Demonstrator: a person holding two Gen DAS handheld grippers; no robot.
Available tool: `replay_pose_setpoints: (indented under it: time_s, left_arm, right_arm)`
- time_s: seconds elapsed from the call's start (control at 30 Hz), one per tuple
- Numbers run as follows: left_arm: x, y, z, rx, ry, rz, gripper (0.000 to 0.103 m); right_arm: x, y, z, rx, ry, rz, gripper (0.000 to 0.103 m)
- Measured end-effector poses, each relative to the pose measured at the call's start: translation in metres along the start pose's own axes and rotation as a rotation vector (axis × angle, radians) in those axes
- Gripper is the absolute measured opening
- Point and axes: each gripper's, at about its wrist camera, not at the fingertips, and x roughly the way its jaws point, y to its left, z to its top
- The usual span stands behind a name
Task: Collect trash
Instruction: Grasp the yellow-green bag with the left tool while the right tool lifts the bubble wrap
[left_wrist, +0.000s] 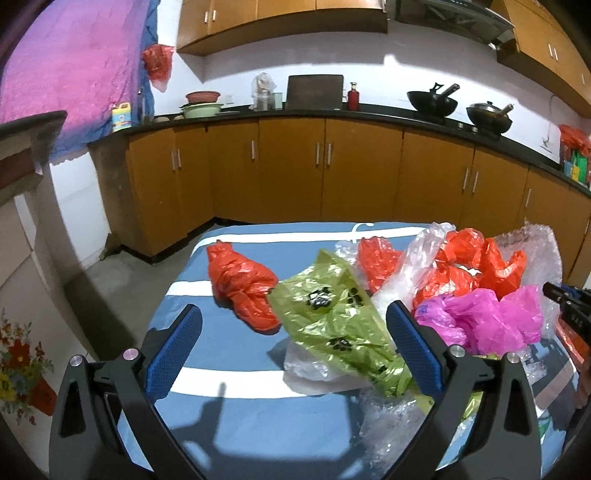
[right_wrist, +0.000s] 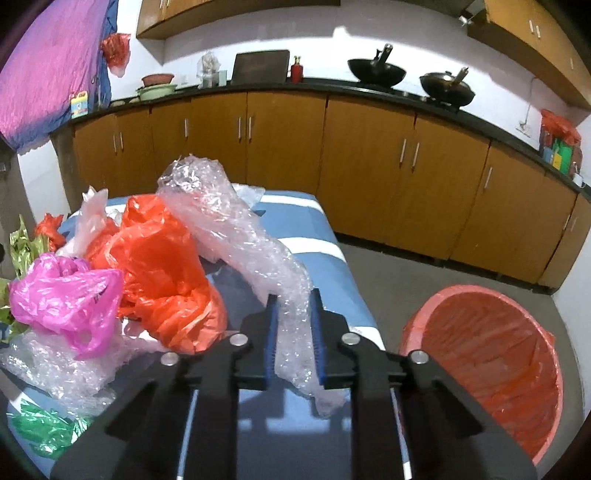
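Crumpled plastic trash lies on a blue-and-white striped table (left_wrist: 240, 424). My left gripper (left_wrist: 293, 328) is open, its jaws either side of a green plastic bag (left_wrist: 332, 317). A red bag (left_wrist: 240, 284) lies left of it, a pink bag (left_wrist: 487, 317) and red bags (left_wrist: 465, 266) to the right. My right gripper (right_wrist: 293, 325) is shut on a long piece of clear bubble wrap (right_wrist: 236, 229), which rises above the table. The pink bag (right_wrist: 66, 299) and a red bag (right_wrist: 166, 273) lie to its left. A red-lined pink bin (right_wrist: 491, 354) stands on the floor at right.
Brown kitchen cabinets (left_wrist: 295, 166) run behind the table under a black counter with woks (left_wrist: 432, 99) and bowls. More clear plastic (right_wrist: 55, 369) and green foil (right_wrist: 40, 424) lie near the table's front left. Grey floor (right_wrist: 406, 273) separates table and cabinets.
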Motion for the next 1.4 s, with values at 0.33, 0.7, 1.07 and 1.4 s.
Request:
replay_pose_setpoints:
  time_s: [0.33,0.7,1.07,1.4]
  left_arm:
    - [0.027,0.000,0.013,-0.040,0.062,-0.041,0.081]
    - [0.028,0.001,0.017,-0.045,0.104,-0.110,0.004]
    - [-0.015,0.003,0.051,-0.053,0.001,-0.108,0.000]
    - [-0.048,-0.008,0.079,-0.050,-0.088,-0.127,0.000]
  right_arm:
    - [-0.019,0.006,-0.002,-0.017,-0.028,0.009,0.015]
    - [-0.036,0.007,0.000,-0.030,-0.056,-0.004,0.015]
    - [-0.072,0.003,0.006,-0.015,-0.115,-0.004,0.015]
    - [-0.098,-0.011,0.012,0.008,-0.152,-0.010,0.015]
